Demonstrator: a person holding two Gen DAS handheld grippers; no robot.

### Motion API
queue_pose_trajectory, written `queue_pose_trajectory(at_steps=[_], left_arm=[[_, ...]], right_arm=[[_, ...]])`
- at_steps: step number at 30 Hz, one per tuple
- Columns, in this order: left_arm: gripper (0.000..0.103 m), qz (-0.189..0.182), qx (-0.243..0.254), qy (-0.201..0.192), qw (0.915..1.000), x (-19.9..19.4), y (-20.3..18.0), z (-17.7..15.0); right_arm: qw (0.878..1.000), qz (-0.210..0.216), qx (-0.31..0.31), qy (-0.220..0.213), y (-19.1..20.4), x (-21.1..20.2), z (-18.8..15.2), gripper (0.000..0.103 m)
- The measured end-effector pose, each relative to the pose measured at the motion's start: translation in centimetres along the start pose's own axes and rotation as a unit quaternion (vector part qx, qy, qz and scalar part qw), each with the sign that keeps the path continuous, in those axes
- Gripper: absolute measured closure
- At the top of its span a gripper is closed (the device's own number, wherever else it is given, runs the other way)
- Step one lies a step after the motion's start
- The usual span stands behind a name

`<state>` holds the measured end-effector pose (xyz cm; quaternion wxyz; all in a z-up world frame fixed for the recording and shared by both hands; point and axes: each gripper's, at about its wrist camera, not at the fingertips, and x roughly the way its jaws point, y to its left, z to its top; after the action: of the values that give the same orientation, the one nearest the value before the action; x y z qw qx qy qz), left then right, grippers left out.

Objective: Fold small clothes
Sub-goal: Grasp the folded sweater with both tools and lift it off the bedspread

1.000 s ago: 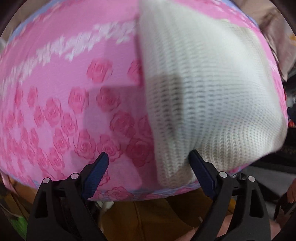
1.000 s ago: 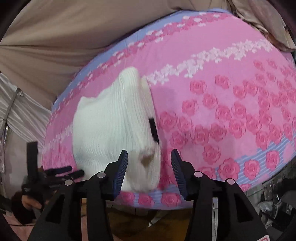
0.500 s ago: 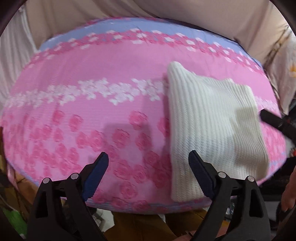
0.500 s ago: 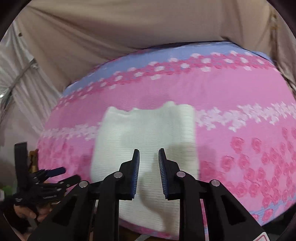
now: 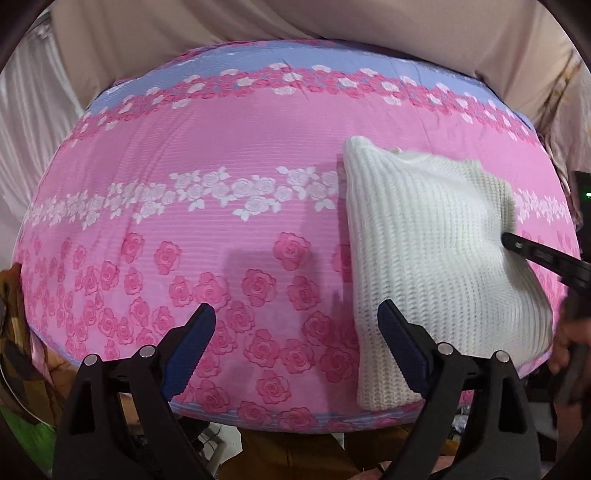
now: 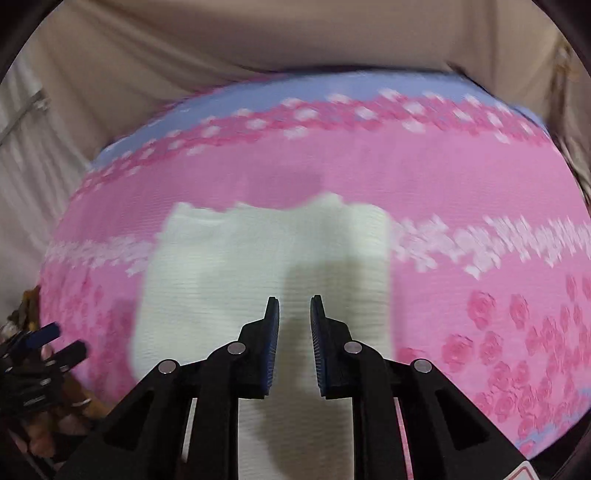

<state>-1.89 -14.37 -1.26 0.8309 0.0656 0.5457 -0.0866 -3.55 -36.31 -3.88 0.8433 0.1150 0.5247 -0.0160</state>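
A folded white knit garment (image 5: 436, 251) lies flat on the right part of the pink rose-print cover (image 5: 221, 155). My left gripper (image 5: 295, 310) hangs open above the cover, its right finger over the garment's left edge, nothing between its pads. In the right wrist view, which is blurred, the garment (image 6: 229, 280) lies under my right gripper (image 6: 294, 301). Its jaws are closing with a narrow gap and nothing between them. One right finger (image 5: 532, 254) reaches over the garment's right side.
The cover (image 6: 443, 177) has a blue band along its far edge and drops off at the near edge. A beige curtain (image 5: 258, 26) hangs behind. A hand (image 5: 565, 343) shows at the right edge. The left gripper (image 6: 48, 339) appears low at left.
The left gripper rose and tilted, so the whole cover and garment now show. The right gripper slid across over the garment's middle while its jaws narrowed from half open to a thin gap.
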Motion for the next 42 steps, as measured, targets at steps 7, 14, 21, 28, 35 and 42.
queue_pose_trajectory(at_steps=[7, 14, 21, 28, 35, 42], left_arm=[[0.016, -0.009, 0.049, -0.001, 0.9988, 0.4, -3.4, 0.7], [0.016, -0.061, 0.041, 0.026, 0.9969, 1.9, -4.7, 1.0], [0.015, -0.118, -0.061, 0.041, 0.9903, 5.5, -3.5, 2.3], [0.008, -0.206, -0.114, 0.075, 0.9691, 10.3, -3.3, 2.9], [0.038, -0.237, -0.105, 0.077, 0.9627, 9.6, -4.4, 3.5], [0.062, -0.277, -0.021, 0.026, 0.9603, -0.2, -6.9, 6.6]], right_arm=[[0.992, 0.061, 0.106, -0.017, -5.1, -3.0, -0.8, 0.097], [0.997, 0.044, 0.056, 0.03, -3.3, 0.8, -7.3, 0.102], [0.993, 0.036, 0.113, -0.023, -5.4, -3.5, -6.0, 0.018], [0.974, 0.1, 0.196, 0.048, -7.5, 2.9, -6.6, 0.012], [0.977, 0.123, 0.167, 0.046, -5.7, 4.2, -4.6, 0.032], [0.953, 0.212, 0.216, 0.015, -5.7, -0.1, -3.2, 0.072]])
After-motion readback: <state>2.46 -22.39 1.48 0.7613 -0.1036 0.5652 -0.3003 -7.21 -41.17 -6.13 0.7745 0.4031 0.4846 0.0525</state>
